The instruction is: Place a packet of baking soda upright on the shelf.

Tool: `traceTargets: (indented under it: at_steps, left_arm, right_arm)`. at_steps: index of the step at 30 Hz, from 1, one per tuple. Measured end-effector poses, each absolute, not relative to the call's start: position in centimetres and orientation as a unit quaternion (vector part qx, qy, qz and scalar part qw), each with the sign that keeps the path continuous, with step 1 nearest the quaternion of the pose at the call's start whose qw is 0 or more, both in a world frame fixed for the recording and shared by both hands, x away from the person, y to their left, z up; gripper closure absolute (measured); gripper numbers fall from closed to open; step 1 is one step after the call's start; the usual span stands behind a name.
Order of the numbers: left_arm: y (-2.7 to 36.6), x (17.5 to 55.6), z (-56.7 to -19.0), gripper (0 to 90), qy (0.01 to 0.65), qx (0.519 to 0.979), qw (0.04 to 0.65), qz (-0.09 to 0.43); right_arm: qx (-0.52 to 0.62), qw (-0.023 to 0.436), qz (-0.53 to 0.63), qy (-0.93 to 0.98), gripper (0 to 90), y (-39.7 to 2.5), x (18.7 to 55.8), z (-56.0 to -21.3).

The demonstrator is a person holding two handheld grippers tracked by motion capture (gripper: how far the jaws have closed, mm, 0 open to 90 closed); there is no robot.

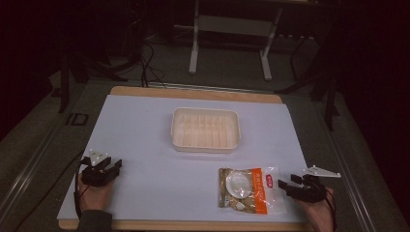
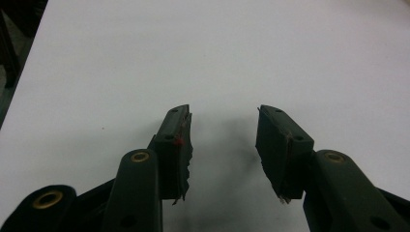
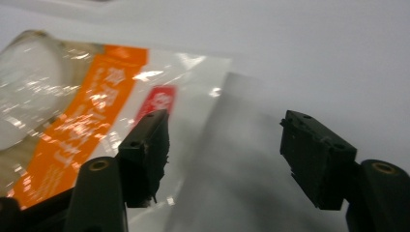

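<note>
Mid-table: tray empty | bag beside right gripper | both jaws open, holding nothing

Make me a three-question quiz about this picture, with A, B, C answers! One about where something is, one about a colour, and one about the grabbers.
1. Where does the snack bag lie?
A. inside the tray
B. beside the right gripper
C. on the floor

2. What colour is the bag's stripe?
A. orange
B. green
C. blue

3. How are the left gripper jaws?
A. shut on the bag
B. shut on a spoon
C. open, holding nothing

Answers: 1 B, the bag lies by the right jaws, nearer than the tray. 2 A, the stripe is orange. 3 C, bare table shows between the jaws.
</note>
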State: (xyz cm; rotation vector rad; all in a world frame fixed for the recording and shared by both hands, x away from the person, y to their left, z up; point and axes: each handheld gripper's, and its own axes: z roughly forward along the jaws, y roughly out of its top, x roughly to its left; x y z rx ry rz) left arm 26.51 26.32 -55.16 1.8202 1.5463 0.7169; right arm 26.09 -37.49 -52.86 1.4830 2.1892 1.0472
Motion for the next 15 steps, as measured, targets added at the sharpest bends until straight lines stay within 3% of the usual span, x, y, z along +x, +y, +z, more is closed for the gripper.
traceTargets:
  at_steps: [15]
  left_arm:
    - [26.4, 26.6, -55.2, 55.4, 0.590, 0.692, 0.316, 0.272]
  right_arm:
    - [0.488, 0.126, 0.370, 0.781, 23.0, -36.0, 26.7, -54.1]
